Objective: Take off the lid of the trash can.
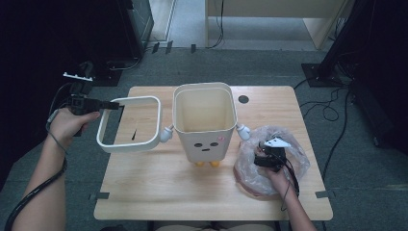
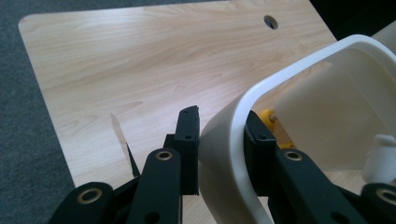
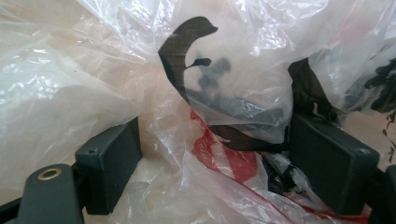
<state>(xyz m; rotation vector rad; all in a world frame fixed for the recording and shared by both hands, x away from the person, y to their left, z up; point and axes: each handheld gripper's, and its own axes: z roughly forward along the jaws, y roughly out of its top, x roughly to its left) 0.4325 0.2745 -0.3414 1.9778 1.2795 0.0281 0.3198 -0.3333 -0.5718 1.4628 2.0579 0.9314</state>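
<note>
Nearest the high view's lens, the person's forearms come in from the bottom edge, one to each side of the wooden table [image 1: 144, 192]. The left gripper [image 1: 108, 104] is held level at the table's left edge, and its jaws are clamped on the white frame ring [image 1: 129, 124] — the left gripper view shows one pad on the outside and one on the inside of the ring's curved corner [image 2: 224, 154], both pressing on the plastic. The ring hangs tilted above the tabletop, its far side just beside the cream bin [image 1: 206, 120], which stands upright mid-table. The bin's front carries a small drawn face with two dark eyes, a short mouth and a pink cheek spot; little white arms stick out at its sides and two orange feet show underneath.

At the right, the right gripper [image 1: 270, 156] is sunk into the crumpled clear plastic bag [image 1: 250, 166] lying on the table just right of the bin. In the right gripper view its jaws stand wide, with the film [image 3: 219, 140] bunched loosely between the pads — neither pad visibly presses on it. The bag bears black and red print, too creased to read.
</note>
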